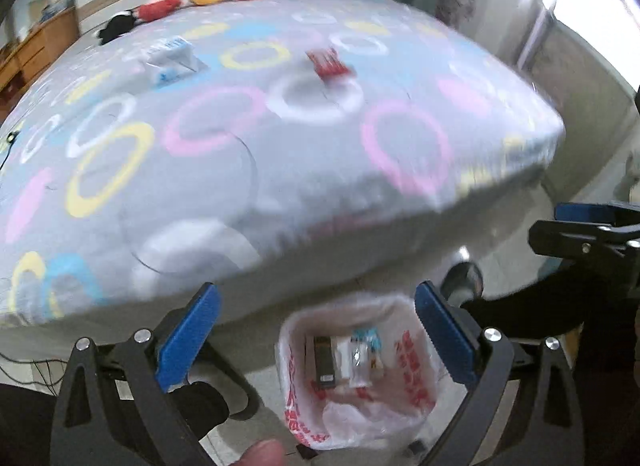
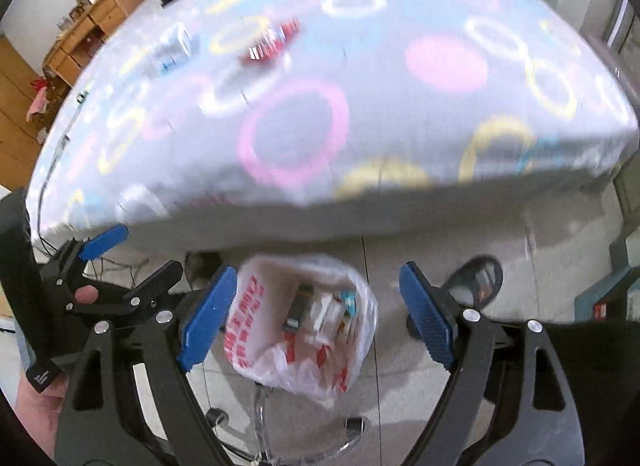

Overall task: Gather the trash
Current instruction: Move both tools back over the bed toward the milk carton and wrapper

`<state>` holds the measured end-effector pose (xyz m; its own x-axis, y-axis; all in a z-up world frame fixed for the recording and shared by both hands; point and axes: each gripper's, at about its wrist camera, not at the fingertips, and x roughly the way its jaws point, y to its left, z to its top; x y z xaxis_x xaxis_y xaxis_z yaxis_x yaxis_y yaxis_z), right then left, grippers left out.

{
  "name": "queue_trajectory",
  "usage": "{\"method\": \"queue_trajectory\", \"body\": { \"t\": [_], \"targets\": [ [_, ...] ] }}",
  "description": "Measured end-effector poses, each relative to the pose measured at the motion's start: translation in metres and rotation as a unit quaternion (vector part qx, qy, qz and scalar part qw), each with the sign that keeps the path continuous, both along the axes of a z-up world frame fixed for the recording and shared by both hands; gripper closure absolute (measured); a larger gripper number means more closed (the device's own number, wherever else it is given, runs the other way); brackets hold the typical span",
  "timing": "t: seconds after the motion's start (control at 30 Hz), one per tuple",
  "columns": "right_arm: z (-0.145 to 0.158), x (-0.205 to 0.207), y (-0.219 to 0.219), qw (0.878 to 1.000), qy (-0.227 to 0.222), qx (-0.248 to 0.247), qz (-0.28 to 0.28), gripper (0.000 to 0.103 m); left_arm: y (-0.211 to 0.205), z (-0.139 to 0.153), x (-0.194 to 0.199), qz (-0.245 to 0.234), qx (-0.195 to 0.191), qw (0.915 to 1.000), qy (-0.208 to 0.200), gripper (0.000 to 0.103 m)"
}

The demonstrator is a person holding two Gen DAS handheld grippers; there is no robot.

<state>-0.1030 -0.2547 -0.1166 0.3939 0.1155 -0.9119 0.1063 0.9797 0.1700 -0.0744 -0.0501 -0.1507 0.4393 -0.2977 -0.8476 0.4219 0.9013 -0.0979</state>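
The right gripper [image 2: 316, 318] hangs wide apart over the white trash bag [image 2: 304, 330] — wrappers inside. On the bed [image 2: 360, 105] beyond lie a red packet [image 2: 270, 41] and a blue-white one [image 2: 172, 49] — both blurred.

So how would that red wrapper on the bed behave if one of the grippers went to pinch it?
The red wrapper looks small, flat and thin, so it is probably light and floppy. It may slide on the bedsheet if nudged. The frames are blurred, so its stiffness is uncertain.
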Motion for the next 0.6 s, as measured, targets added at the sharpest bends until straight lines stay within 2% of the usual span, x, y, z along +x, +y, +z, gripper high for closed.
{"method": "queue_trajectory", "body": {
  "t": [0.23, 0.37, 0.5, 0.6],
  "targets": [
    [0.062, 0.029, 0.004, 0.998, -0.062, -0.016, 0.013, 0.017, 0.022, 0.053, 0.032, 0.041, -0.047, 0.998, -0.01, 0.008],
    [0.087, 0.052, 0.007, 0.996, -0.083, -0.028, 0.015, 0.017, 0.031, 0.081, 0.052, 0.075, -0.033, 0.9963, -0.026, 0.008],
    [0.11, 0.07, 0.015, 0.994, -0.103, -0.041, 0.022, 0.016, 0.049, 0.105, 0.08, 0.122, -0.036, 0.9912, -0.036, 0.008],
    [0.126, 0.084, 0.02, 0.992, -0.116, -0.048, 0.022, 0.008, 0.056, 0.117, 0.104, 0.142, -0.012, 0.9887, -0.046, 0.008]
  ]
}}
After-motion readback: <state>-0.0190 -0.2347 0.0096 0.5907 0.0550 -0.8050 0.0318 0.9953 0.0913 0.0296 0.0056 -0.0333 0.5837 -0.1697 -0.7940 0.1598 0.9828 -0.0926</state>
